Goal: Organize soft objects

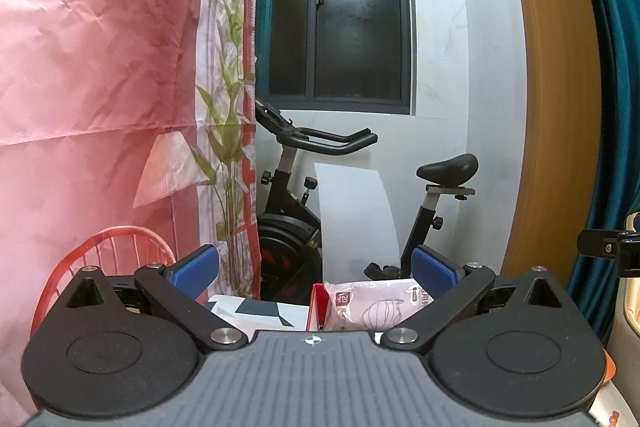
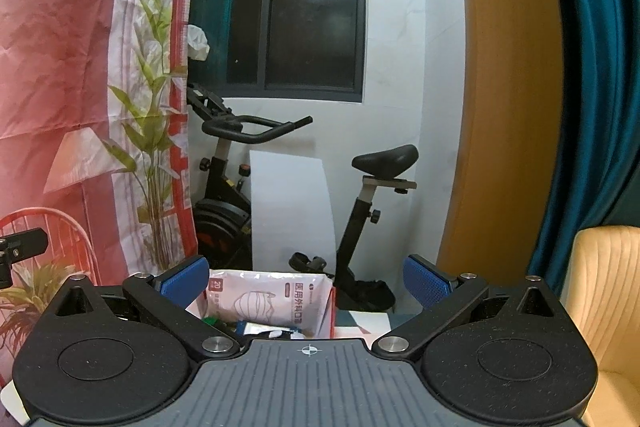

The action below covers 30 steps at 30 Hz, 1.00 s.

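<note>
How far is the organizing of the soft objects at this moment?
Done: nothing that shows. In hand: nothing; the left gripper and right gripper are both open and empty. Left: the mask pack sits upright in a red-edged box below them, untouched, so the job seems barely begun.

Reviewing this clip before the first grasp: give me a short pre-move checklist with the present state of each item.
1. Left gripper open, nothing between its pads: ok.
2. Right gripper open, nothing held: ok.
3. Face mask pack in view, standing in the red and white box: ok.
4. Pack lies ahead of the right gripper, untouched: ok.
5. Other soft objects to sort: cannot tell, the box contents are mostly hidden.
6. Destination for the items: cannot tell.
</note>
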Each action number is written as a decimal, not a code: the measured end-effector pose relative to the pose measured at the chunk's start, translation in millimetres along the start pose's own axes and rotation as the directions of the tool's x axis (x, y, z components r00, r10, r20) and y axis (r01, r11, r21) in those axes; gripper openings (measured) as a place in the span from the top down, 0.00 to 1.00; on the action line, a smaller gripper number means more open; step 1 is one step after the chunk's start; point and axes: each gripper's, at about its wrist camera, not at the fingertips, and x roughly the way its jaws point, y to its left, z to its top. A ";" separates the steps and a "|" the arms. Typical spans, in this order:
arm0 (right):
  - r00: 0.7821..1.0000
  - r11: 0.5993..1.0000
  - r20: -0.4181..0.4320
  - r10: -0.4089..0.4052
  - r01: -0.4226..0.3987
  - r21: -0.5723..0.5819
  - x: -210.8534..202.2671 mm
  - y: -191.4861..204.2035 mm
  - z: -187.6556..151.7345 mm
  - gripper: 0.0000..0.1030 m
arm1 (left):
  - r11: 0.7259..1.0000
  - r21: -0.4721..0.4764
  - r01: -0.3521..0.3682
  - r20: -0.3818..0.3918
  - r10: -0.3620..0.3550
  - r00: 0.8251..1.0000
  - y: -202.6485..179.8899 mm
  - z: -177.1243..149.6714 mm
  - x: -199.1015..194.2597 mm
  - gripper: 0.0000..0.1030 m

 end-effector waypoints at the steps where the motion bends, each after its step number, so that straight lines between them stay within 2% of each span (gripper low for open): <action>1: 1.000 1.000 0.000 0.000 0.000 -0.002 0.2 -0.2 0.2 0.00 | 1.000 0.000 -0.001 0.001 0.001 1.000 0.0 0.0 0.0 0.00; 30: 1.000 1.000 -0.020 -0.010 0.011 0.008 4.9 -3.5 -8.2 0.00 | 1.000 -0.004 0.013 -0.016 -0.013 1.000 0.1 -2.5 4.6 0.00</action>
